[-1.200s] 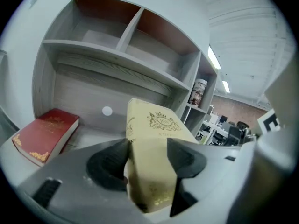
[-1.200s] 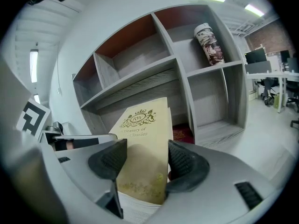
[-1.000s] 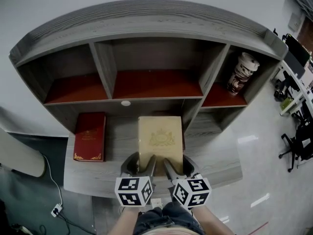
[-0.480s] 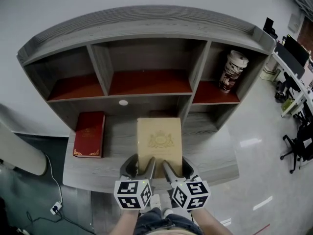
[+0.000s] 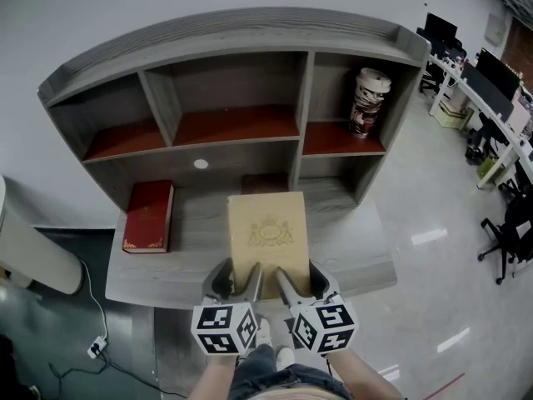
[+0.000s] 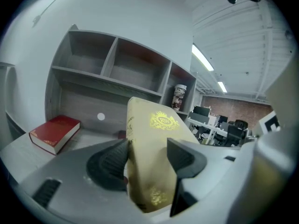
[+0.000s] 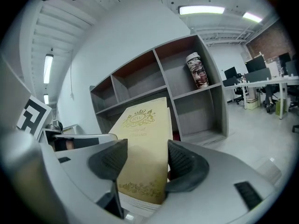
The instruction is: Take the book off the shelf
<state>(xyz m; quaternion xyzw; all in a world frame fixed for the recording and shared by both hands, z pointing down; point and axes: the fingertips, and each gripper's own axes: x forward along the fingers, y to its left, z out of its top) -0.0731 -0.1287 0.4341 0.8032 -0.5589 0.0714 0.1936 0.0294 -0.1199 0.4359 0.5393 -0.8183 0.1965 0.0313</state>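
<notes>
Tan book (image 5: 268, 236) clamped in both your grippers.
L gripper (image 5: 237, 280) & R gripper (image 5: 304, 282) jaws pinch its near edge; smooth cover w/ gold crest; grey wood-grain shelf (image 5: 233, 40) behind; back cover hidden.

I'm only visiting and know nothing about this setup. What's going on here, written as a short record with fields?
Setting: grey wooden shelf unit with open compartments, in an office
Held item: tan book with a gold crest
Left gripper: closed on the book's near edge
Right gripper: closed on the same edge, beside the left one
Also there: red book lying flat on the lower ledge, left; patterned canister upright in the upper right compartment
</notes>
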